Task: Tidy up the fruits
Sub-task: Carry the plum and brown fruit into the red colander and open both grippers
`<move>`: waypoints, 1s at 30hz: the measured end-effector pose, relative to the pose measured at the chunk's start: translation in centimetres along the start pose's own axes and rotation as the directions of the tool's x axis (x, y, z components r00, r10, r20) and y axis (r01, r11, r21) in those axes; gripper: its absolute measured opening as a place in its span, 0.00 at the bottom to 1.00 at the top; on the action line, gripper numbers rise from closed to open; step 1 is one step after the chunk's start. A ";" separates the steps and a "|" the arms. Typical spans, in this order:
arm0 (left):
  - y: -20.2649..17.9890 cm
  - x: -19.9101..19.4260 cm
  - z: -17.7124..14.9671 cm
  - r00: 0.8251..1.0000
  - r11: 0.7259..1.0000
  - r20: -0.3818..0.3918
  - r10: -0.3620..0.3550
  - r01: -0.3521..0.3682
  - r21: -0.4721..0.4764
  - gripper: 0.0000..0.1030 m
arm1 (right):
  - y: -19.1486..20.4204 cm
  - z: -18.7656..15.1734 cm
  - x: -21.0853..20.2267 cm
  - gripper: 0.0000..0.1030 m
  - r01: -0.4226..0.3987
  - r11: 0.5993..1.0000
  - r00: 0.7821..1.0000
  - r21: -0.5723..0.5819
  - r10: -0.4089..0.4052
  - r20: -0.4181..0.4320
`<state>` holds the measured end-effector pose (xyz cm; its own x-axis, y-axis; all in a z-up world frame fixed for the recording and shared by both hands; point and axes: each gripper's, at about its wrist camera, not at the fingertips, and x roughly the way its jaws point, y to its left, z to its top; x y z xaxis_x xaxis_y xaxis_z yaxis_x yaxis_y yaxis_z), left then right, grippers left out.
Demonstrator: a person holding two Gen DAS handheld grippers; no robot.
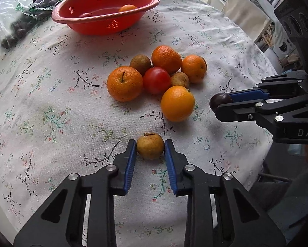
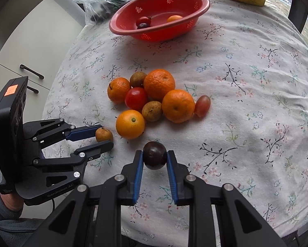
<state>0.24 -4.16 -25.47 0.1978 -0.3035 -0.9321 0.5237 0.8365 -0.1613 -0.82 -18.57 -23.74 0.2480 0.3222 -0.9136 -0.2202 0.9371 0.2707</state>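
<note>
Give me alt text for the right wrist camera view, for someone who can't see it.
The right tongs grip a dark plum above a floral tablecloth, while the left tongs clamp a small brown fruit. Beyond lie a pile of oranges and a red colander with some fruit inside.

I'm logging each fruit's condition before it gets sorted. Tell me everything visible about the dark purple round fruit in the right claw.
The dark purple round fruit is small, smooth and glossy, almost black, with a faint dimple on its upper side. It looks whole and unbruised. The right claw is shut on it, one blue ribbed pad pressing each side. It sits near the pads' tips, over the floral tablecloth; whether it touches the cloth cannot be told. It lies apart from the pile of oranges.
</note>
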 end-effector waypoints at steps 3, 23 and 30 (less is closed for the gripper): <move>0.4 -0.4 -0.1 1.000 1.000 0.014 -0.010 0.010 -0.017 0.25 | 0.0 0.0 -0.1 0.24 0.000 1.000 1.000 0.001 0.000 0.000; 6.4 -7.0 5.7 0.985 0.985 0.172 -0.002 0.031 -0.167 0.25 | -5.7 4.4 -3.8 0.24 0.052 0.989 0.994 0.141 -0.065 0.090; 9.8 -8.3 12.4 0.973 0.982 0.225 0.042 0.002 -0.189 0.25 | -8.6 11.2 -7.2 0.24 0.053 0.980 0.979 0.191 -0.089 0.185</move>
<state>14.03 0.92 -15.25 0.4011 -0.3632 -0.8409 0.3576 0.9073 -0.2213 9.84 -27.47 -16.14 0.4366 0.2567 -0.8623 -0.0226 0.9612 0.2748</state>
